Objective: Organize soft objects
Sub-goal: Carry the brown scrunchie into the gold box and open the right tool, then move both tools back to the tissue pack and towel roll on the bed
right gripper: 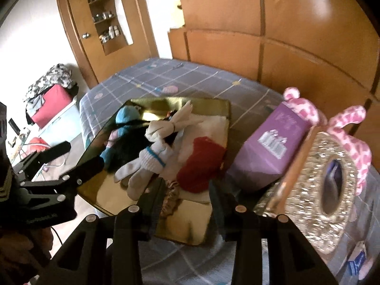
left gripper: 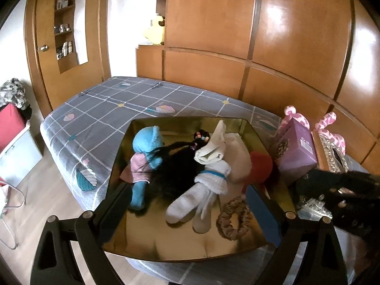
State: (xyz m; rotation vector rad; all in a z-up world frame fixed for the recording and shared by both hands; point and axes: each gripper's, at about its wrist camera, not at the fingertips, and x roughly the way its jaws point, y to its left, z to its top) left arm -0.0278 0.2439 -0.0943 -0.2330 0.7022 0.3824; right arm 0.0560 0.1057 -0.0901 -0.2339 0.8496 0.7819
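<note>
A gold tray [left gripper: 187,249] lies on the bed. In it are a blue plush toy [left gripper: 144,142], a black wig [left gripper: 173,173], knotted white socks [left gripper: 209,180], a red cloth [left gripper: 261,166], a cream cushion [left gripper: 237,152] and a brown scrunchie [left gripper: 234,218]. My left gripper [left gripper: 190,209] hovers open over the tray's near end, its fingers wide apart and empty. In the right wrist view the left gripper [right gripper: 85,153] stands at the tray's [right gripper: 180,225] left edge. My right gripper [right gripper: 185,201] is open above the scrunchie [right gripper: 169,201], its pads clear of it. The socks [right gripper: 152,161] and red cloth [right gripper: 199,163] lie beyond.
A purple box [right gripper: 273,147], a glittery tissue box [right gripper: 318,190] and a pink spotted plush [right gripper: 351,142] crowd the bed to the tray's right. A wooden wardrobe [left gripper: 285,47] backs the grey checked bed [left gripper: 99,109]. A red case [left gripper: 9,123] and floor are at left.
</note>
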